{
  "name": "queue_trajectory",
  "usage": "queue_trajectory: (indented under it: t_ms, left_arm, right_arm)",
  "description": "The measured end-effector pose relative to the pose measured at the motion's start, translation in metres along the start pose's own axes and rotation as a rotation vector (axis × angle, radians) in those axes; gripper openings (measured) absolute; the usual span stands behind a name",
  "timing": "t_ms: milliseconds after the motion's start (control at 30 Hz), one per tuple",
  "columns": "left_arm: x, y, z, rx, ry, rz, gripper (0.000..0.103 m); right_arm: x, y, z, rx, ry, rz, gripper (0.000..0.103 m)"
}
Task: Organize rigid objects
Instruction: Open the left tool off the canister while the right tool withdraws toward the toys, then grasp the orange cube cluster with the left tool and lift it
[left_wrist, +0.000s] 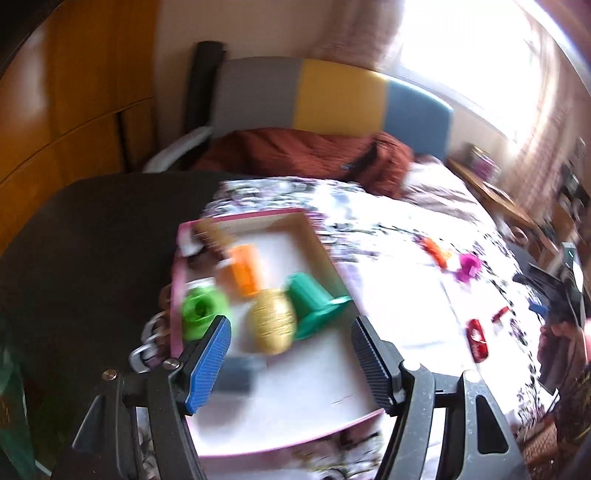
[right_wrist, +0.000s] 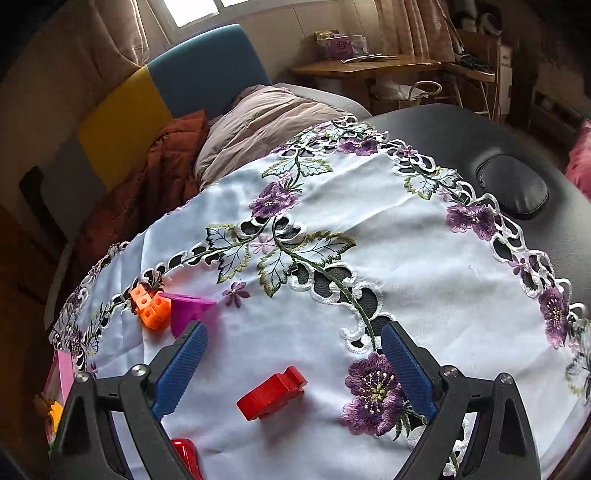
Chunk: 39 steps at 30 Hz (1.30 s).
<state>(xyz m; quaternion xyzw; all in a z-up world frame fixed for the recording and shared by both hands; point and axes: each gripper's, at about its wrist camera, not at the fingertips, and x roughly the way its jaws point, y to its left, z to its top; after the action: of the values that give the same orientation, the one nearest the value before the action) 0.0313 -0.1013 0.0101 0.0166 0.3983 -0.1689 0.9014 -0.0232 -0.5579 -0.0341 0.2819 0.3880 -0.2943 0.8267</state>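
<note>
In the blurred left wrist view my left gripper (left_wrist: 291, 328) is open and empty above a pink-rimmed box (left_wrist: 258, 218). The box holds an orange piece (left_wrist: 242, 273), a light green piece (left_wrist: 201, 310), a yellow ribbed egg shape (left_wrist: 273, 321), a dark green funnel-shaped piece (left_wrist: 312, 302) and a dark block (left_wrist: 236, 373). In the right wrist view my right gripper (right_wrist: 291, 347) is open and empty just above a red block (right_wrist: 271, 393) on the embroidered cloth (right_wrist: 406, 258). An orange cube piece (right_wrist: 149, 308) and a magenta cup (right_wrist: 188, 310) lie to its left.
A second red piece (right_wrist: 184, 458) lies at the bottom edge below the right gripper. The box's pink corner (right_wrist: 61, 373) shows at far left. The cloth covers a black padded table (right_wrist: 480, 144). A bed with a rust blanket (left_wrist: 314, 155) stands behind. A wooden desk (right_wrist: 369, 66) is further back.
</note>
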Motion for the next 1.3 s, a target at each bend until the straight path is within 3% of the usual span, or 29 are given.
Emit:
queue_trajectory:
  t_ms: [300, 533, 900, 1300]
  left_arm:
    - [0.05, -0.095, 0.04, 0.167, 0.089, -0.173, 0.07]
    - [0.106, -0.167, 0.065, 0.351, 0.154, -0.233, 0.081]
    - [0.191, -0.225, 0.086, 0.578, 0.218, -0.219, 0.086]
    - [0.242, -0.263, 0.091, 0.791, 0.224, -0.231, 0.093]
  right_arm:
    - [-0.001, 0.004, 0.0, -0.006, 0.011, 0.012, 0.098]
    - [0.002, -0.001, 0.002, 0.032, 0.034, 0.035, 0.098]
    - [0.001, -0.005, 0.007, 0.078, 0.046, 0.082, 0.098]
    - [0.003, -0.005, 0.008, 0.101, 0.068, 0.118, 0.098]
